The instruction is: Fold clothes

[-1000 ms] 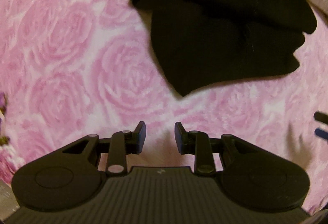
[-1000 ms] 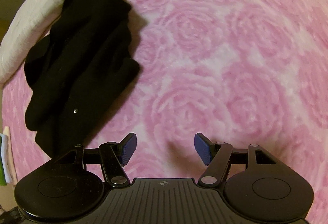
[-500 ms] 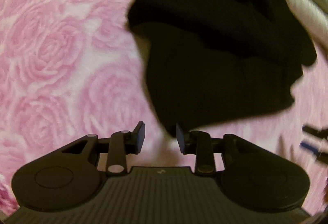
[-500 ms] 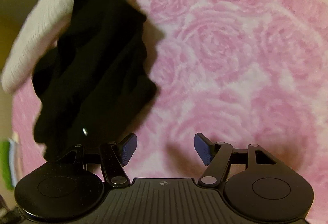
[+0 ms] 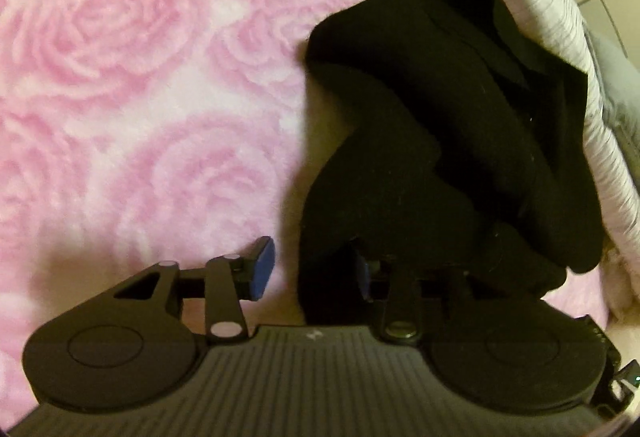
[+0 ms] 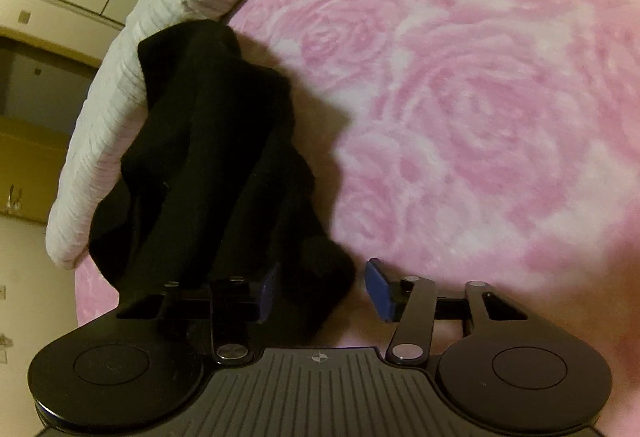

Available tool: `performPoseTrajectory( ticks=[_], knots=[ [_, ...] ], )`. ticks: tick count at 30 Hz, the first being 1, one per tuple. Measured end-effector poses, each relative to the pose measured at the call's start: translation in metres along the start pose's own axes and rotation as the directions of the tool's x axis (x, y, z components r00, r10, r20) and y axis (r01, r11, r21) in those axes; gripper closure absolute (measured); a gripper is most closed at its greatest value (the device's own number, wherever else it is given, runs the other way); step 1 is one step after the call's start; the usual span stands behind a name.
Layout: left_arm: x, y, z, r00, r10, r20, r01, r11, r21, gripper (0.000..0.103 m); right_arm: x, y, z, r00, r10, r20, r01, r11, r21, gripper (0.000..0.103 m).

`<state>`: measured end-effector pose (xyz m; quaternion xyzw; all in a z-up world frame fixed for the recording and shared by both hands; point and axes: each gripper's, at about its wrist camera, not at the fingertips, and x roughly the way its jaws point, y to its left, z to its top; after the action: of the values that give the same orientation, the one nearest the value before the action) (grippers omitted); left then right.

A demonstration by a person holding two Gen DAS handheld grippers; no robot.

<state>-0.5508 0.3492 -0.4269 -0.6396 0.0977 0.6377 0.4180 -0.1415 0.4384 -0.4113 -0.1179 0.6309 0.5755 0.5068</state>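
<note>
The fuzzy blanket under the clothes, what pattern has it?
Large pink roses on the fuzzy blanket, clearest in the right wrist view.

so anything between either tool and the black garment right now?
Nothing visible. The black garment already lies between the open fingers of the left tool, and an end of it sits in the open right tool. Only the pink rose blanket lies under it, with a white ribbed cover behind.

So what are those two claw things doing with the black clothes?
A person holds a gripper in each hand over a pink rose blanket. Both the left gripper and the right gripper are open, with a bit of the crumpled black garment sitting between each one's fingers. Nothing is pinched yet, and the garment isn't folded.
</note>
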Motion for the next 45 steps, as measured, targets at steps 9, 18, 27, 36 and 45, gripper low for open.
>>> performPoseTrajectory(
  ticks=[9,18,27,36,45],
  knots=[
    [-0.035,-0.031,0.018,0.991,-0.132,0.0,0.129,0.969,0.212,0.098,-0.037,0.021,-0.007,1.0,0.027,-0.016,-0.028,0.998,-0.055,0.093],
    [-0.125,0.015,-0.028,0.981,0.042,-0.191,0.064,0.855,0.514,0.095,-0.179,-0.055,-0.134,0.967,-0.068,-0.244,0.129,0.961,0.244,0.09],
    [-0.123,0.087,-0.059,0.965,0.094,-0.245,0.016,0.911,0.411,0.079,-0.213,-0.078,-0.196,0.941,-0.278,-0.192,0.316,0.924,0.214,0.066],
    [-0.098,0.122,-0.043,0.971,-0.117,-0.209,0.139,0.986,0.089,0.076,-0.166,-0.055,-0.207,0.979,-0.189,-0.082,0.193,0.98,0.041,0.056],
    [-0.06,0.115,-0.045,0.971,-0.17,-0.168,0.179,0.983,0.044,0.071,-0.11,-0.082,-0.194,0.99,-0.138,-0.005,0.137,0.983,0.121,0.053]
  ],
)
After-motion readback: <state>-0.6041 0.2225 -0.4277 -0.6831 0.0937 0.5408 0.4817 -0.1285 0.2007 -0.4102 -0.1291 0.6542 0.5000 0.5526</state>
